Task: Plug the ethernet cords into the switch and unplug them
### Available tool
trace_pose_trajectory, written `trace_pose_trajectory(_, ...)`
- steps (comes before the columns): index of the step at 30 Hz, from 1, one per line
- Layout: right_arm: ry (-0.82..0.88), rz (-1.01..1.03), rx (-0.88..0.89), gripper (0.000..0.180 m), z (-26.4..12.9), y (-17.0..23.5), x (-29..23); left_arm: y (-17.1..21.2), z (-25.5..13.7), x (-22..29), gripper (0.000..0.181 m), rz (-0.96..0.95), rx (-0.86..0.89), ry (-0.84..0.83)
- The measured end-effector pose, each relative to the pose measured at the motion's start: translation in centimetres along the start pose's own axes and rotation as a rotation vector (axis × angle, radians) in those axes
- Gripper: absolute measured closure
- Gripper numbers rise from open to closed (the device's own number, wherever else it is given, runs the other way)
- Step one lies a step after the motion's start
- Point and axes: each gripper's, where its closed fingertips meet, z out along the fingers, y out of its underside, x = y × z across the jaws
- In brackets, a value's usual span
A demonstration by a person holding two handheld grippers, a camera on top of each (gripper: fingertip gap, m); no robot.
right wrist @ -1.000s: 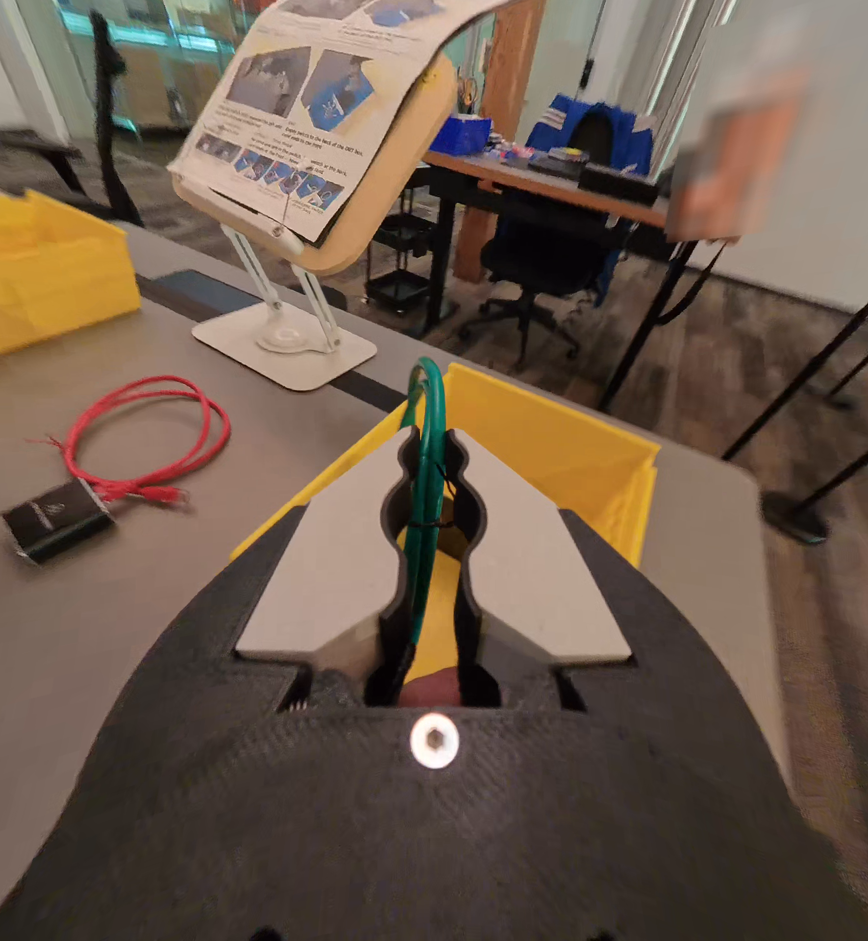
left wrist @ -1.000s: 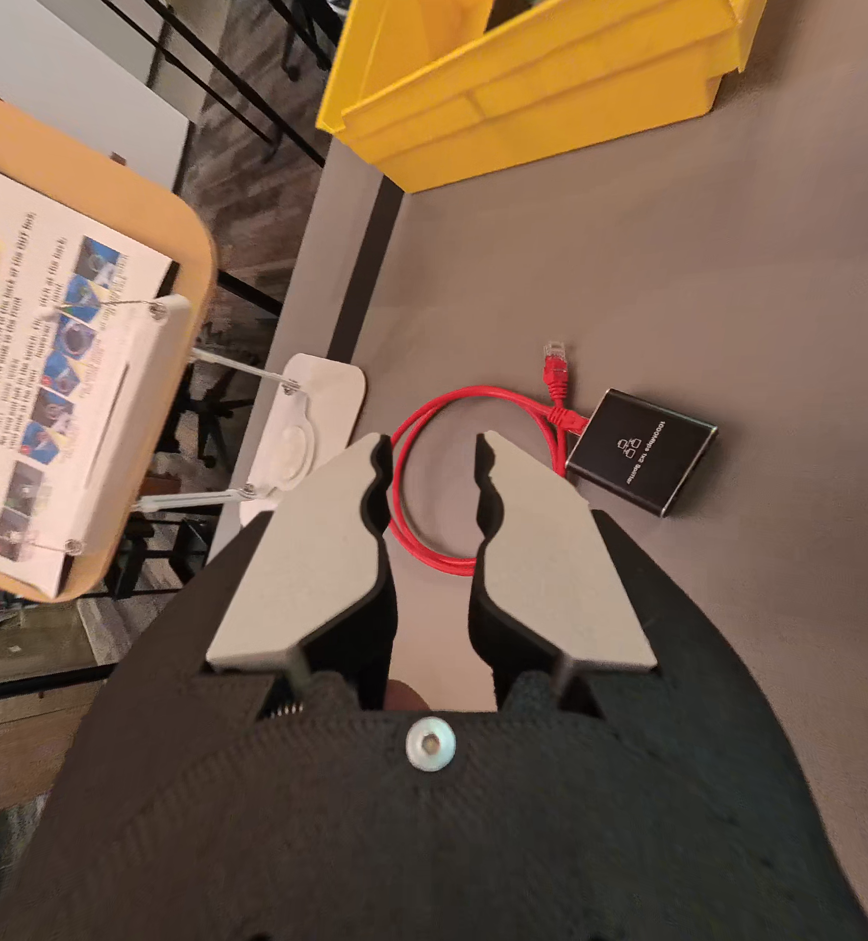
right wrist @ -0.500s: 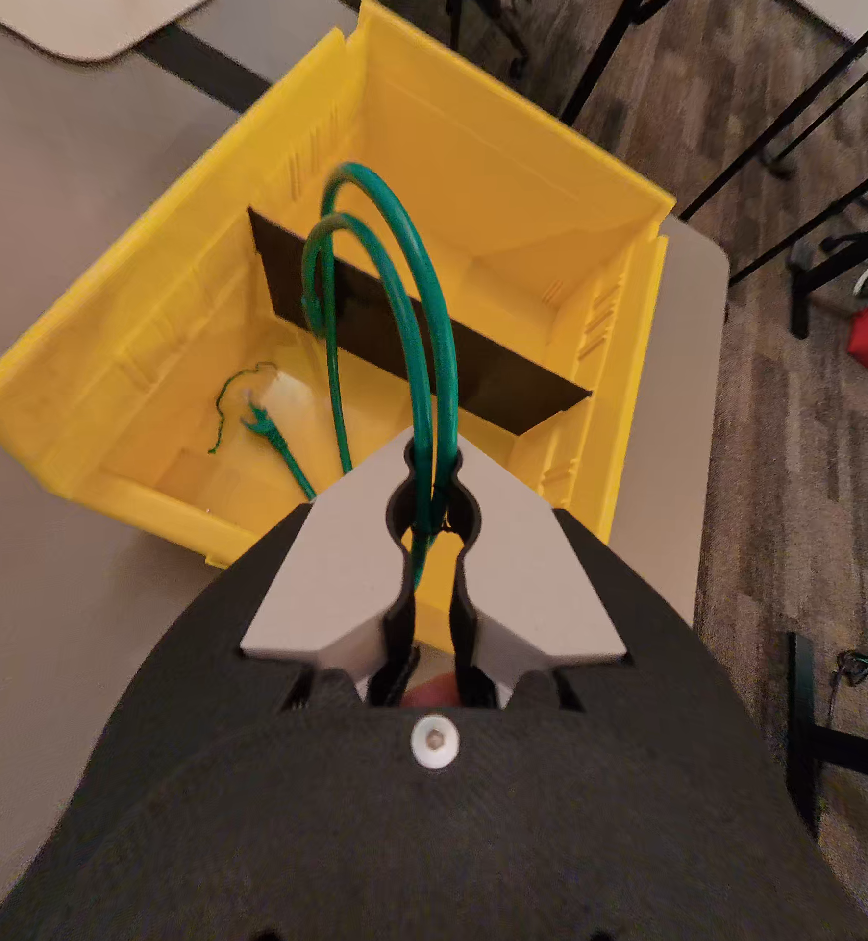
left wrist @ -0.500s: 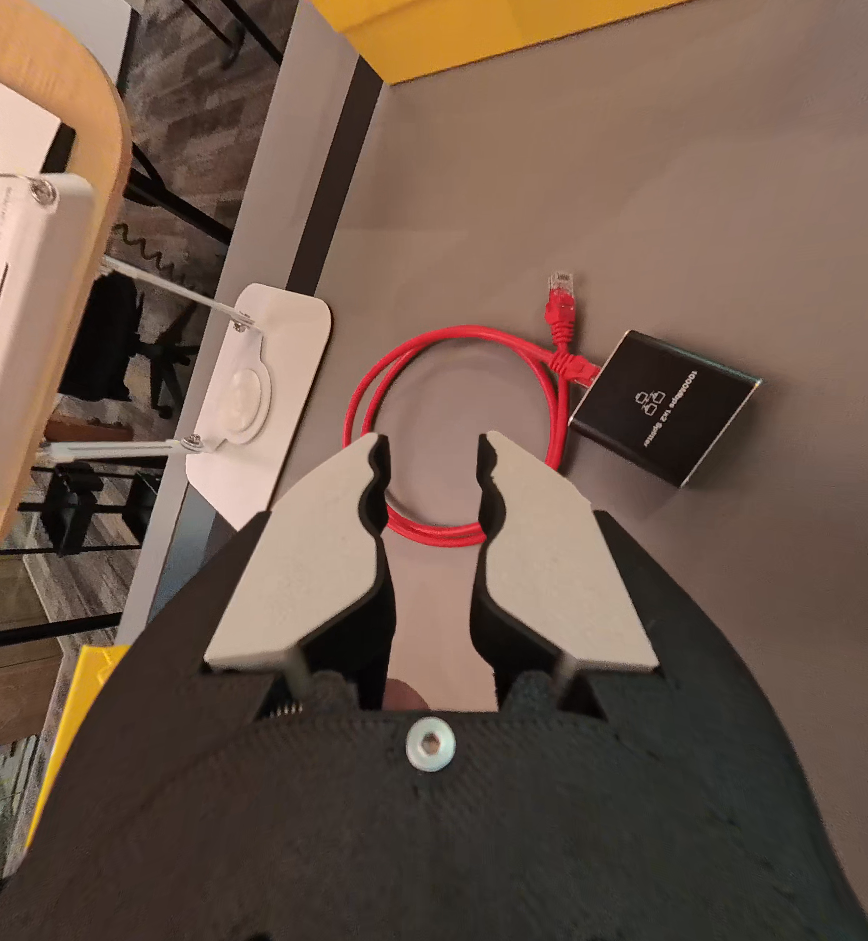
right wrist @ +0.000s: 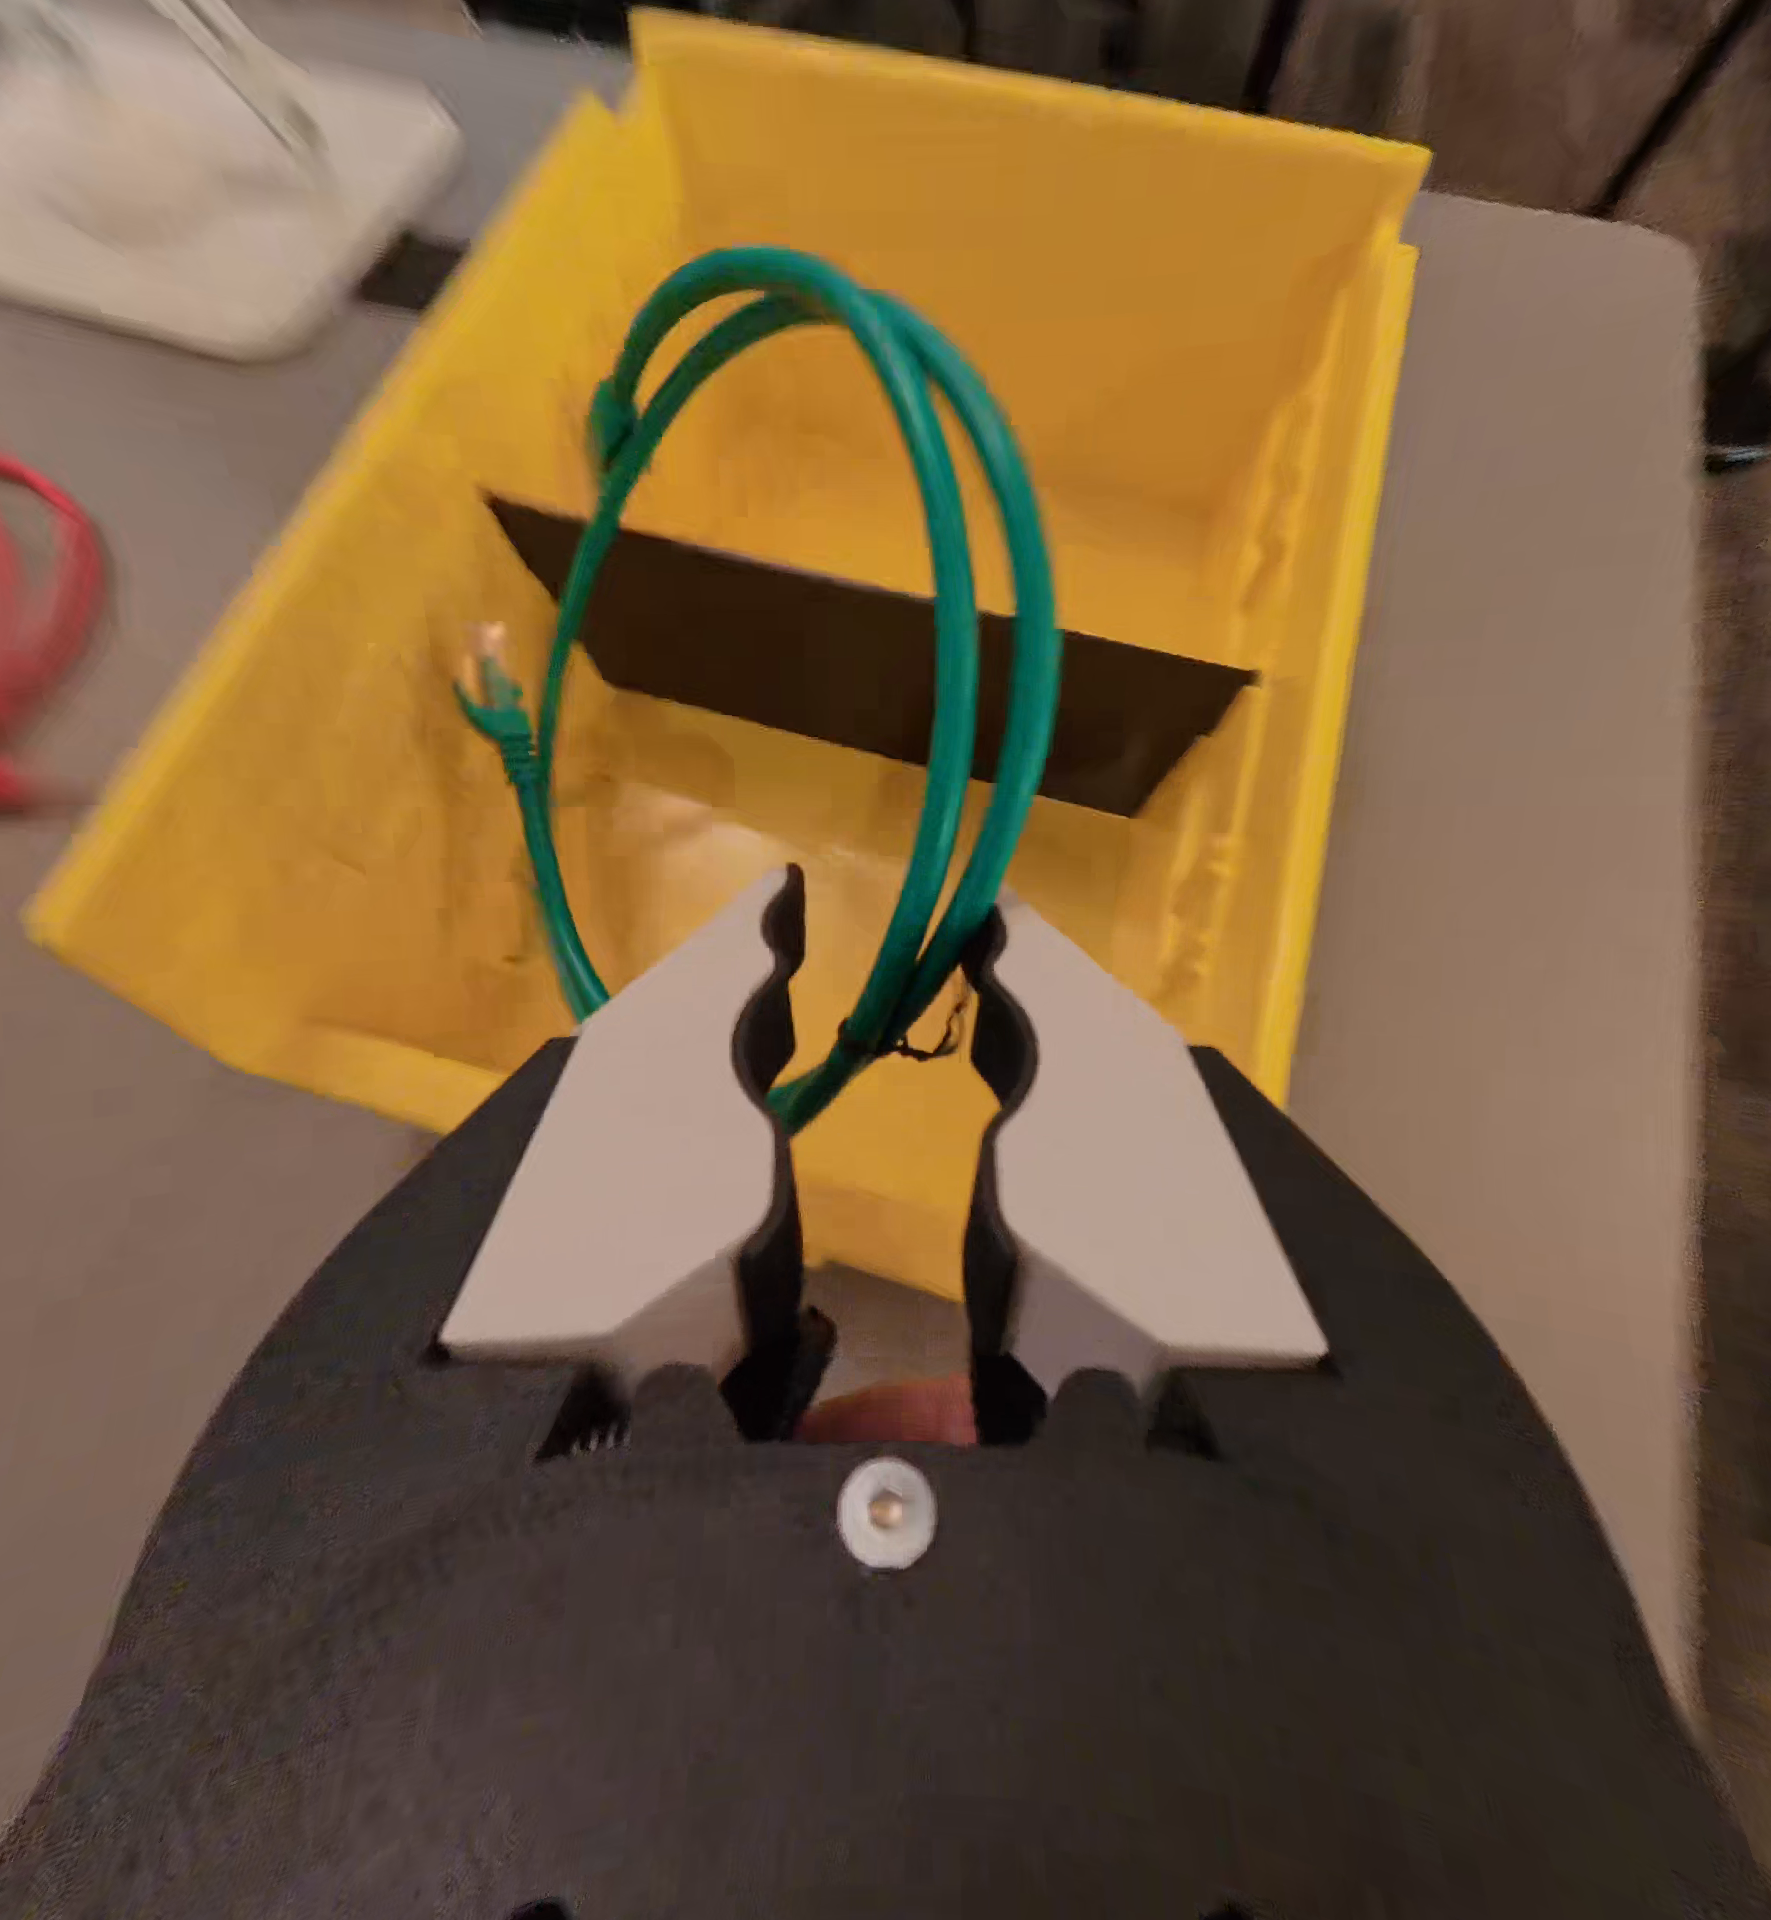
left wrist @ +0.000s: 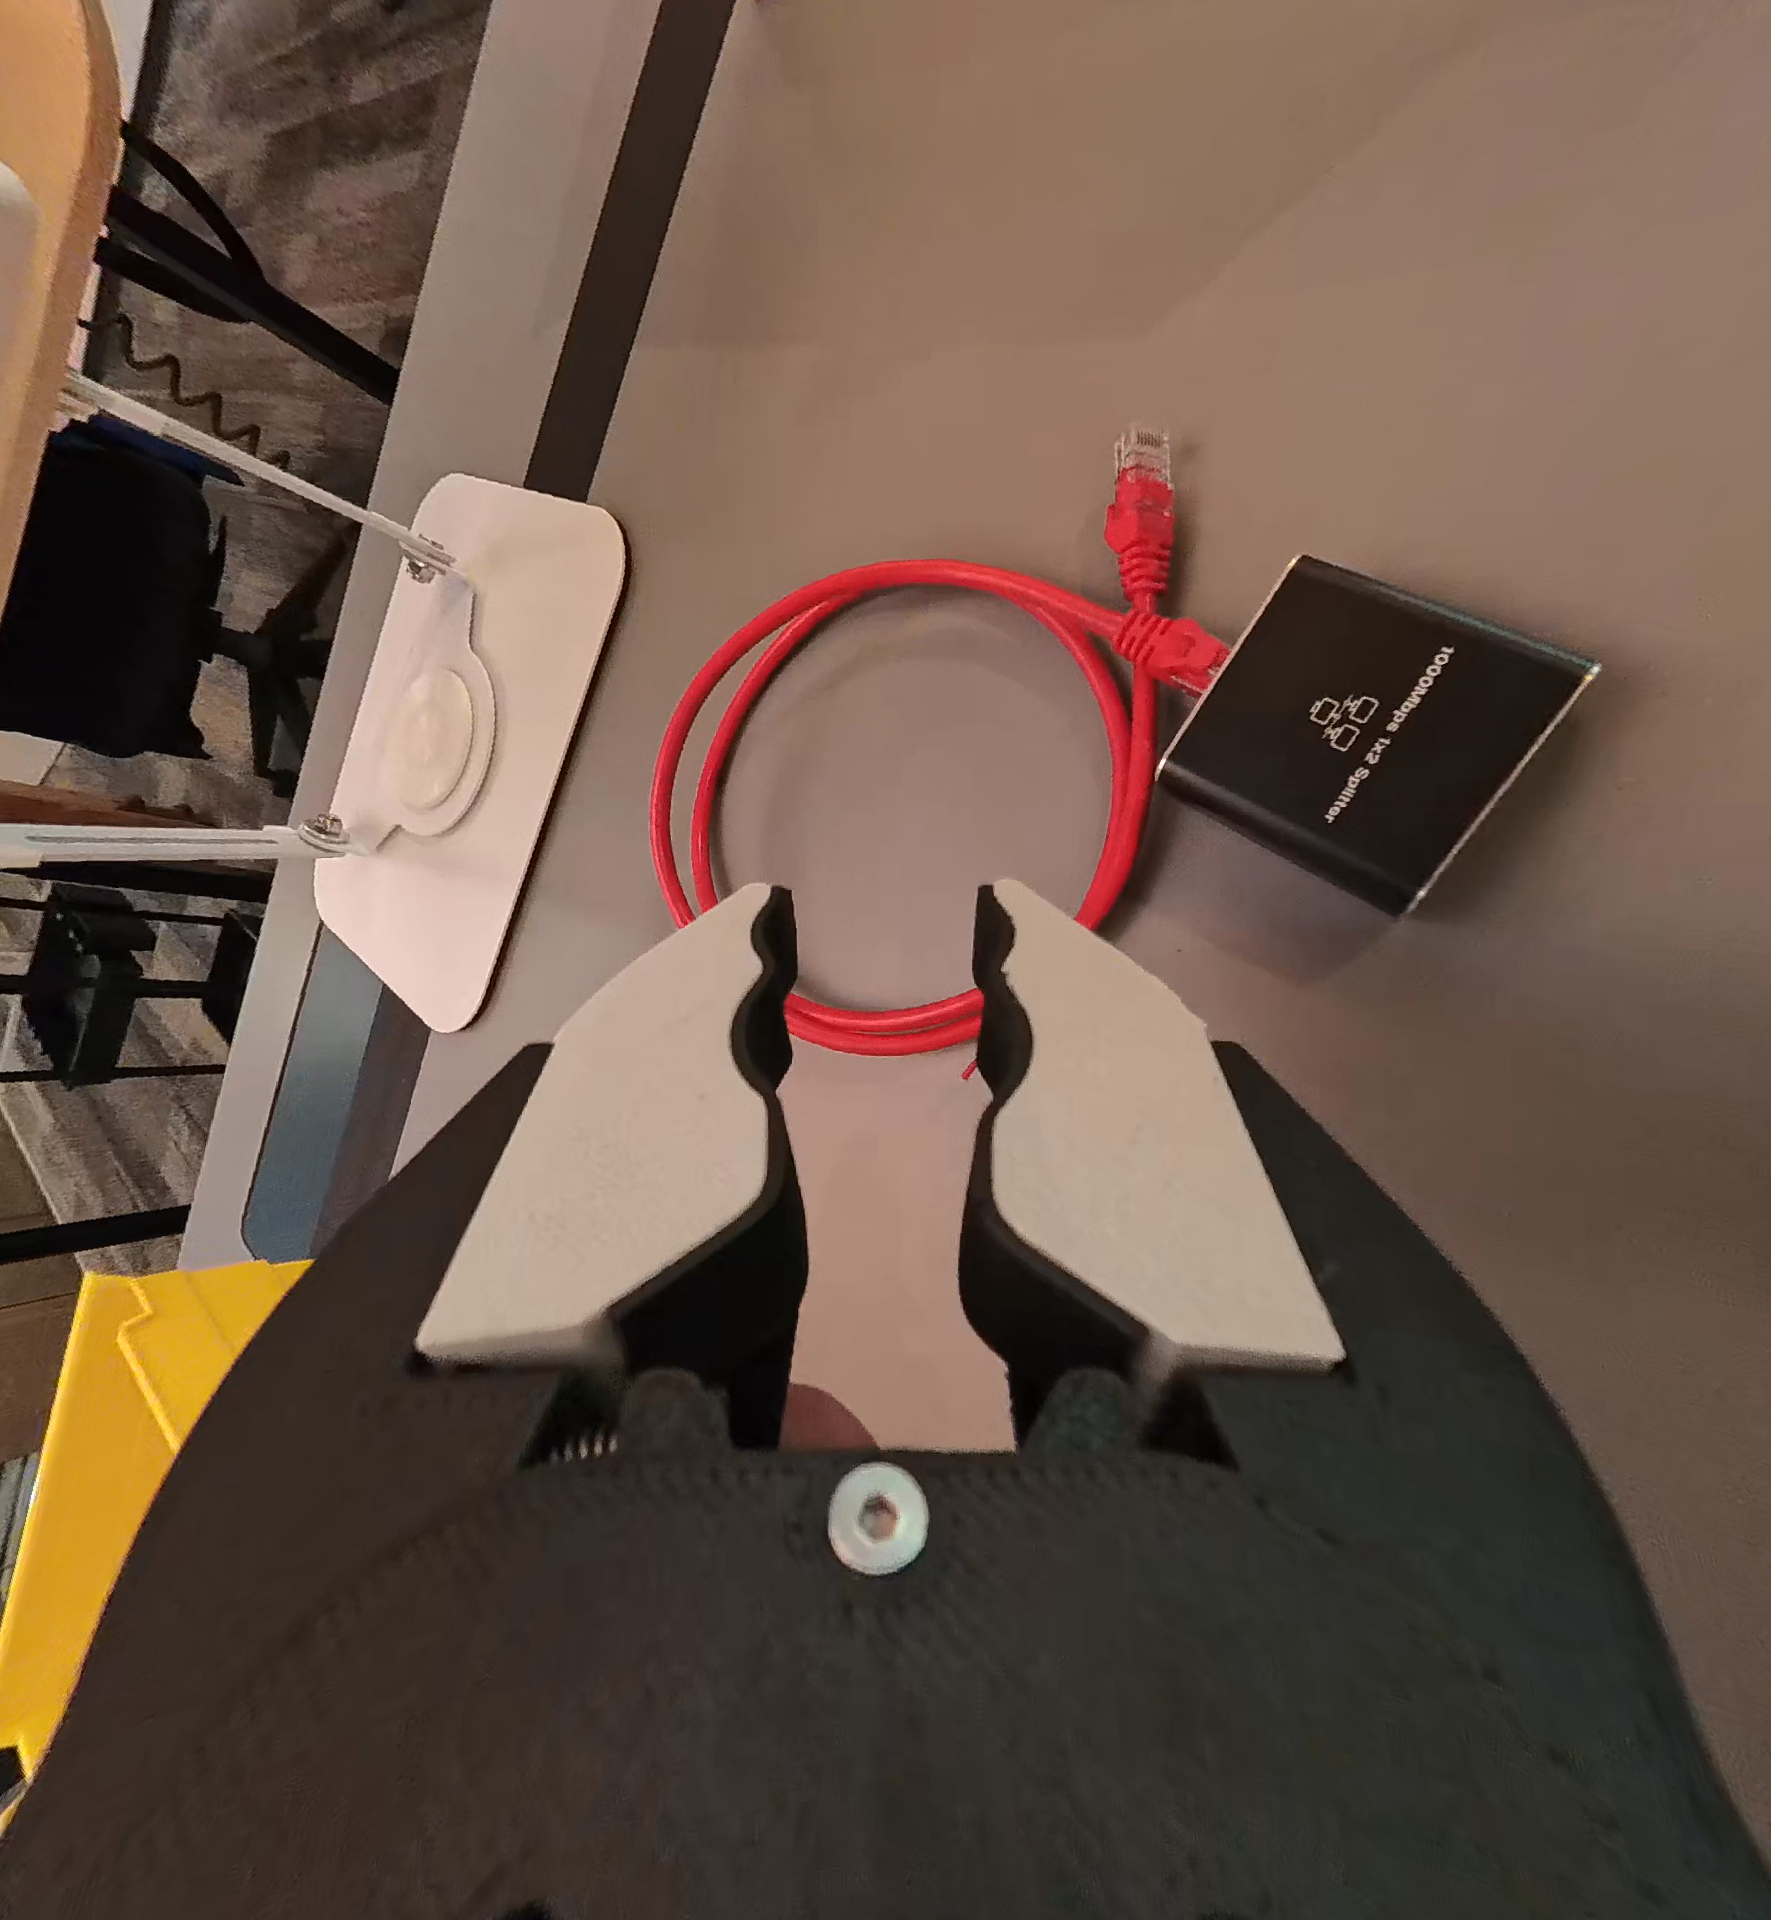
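Note:
A coiled red ethernet cord [left wrist: 922, 569] lies on the grey table. One of its plugs meets the edge of the black switch [left wrist: 1369, 727]; the other plug [left wrist: 1141, 488] lies free. My left gripper [left wrist: 879, 914] is open and empty, its tips over the near arc of the red coil. My right gripper [right wrist: 891, 904] is open above the yellow bin [right wrist: 1068, 260]. A coiled green ethernet cord [right wrist: 964, 582] stands loose between the jaws, leaning on the right finger. Its plug [right wrist: 491, 686] hangs at the left. The red cord also shows, blurred, in the right wrist view [right wrist: 19, 582].
The bin has a black divider [right wrist: 860, 665] across it. A white stand base [left wrist: 465, 727] sits left of the red coil, at the table's edge, and shows in the right wrist view [right wrist: 133, 208]. A yellow bin corner [left wrist: 112, 1455] is at the lower left. The grippers' ends are close to 40 cm from one another. The right gripper is farther from the black switch [left wrist: 1369, 727], some 35 cm, than the left, some 8 cm.
My right gripper has opened and let go of the green cord over the bin. My left gripper has moved closer to the red coil and the switch, still open.

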Motion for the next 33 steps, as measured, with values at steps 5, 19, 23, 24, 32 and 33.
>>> trace_pose_trajectory(5,0.144,-0.160,-0.003,0.155,-1.5,-1.6,0.7,0.5,0.2,-0.2,0.147,-0.016,-0.017,0.001)
trace_pose_trajectory(19,0.049,-0.331,0.210,0.160,-2.4,-7.4,-4.6,2.7,-2.0,0.5,0.147,-0.058,-0.044,-0.022)
trace_pose_trajectory(23,-0.253,-0.382,0.369,0.154,-3.2,-12.0,-15.4,3.8,-3.0,1.2,0.147,-0.093,-0.053,-0.028)
trace_pose_trajectory(24,-0.317,-0.403,0.366,0.148,-2.8,-12.3,-18.1,4.2,-3.2,1.4,0.147,-0.098,-0.059,-0.032)
trace_pose_trajectory(32,-0.403,-0.605,0.021,0.136,8.4,-6.9,-30.0,7.6,-5.0,3.1,0.147,-0.140,-0.106,-0.056)
trace_pose_trajectory(33,-0.381,-0.626,-0.031,0.136,10.1,-5.8,-30.1,8.0,-5.3,3.2,0.147,-0.147,-0.108,-0.063)
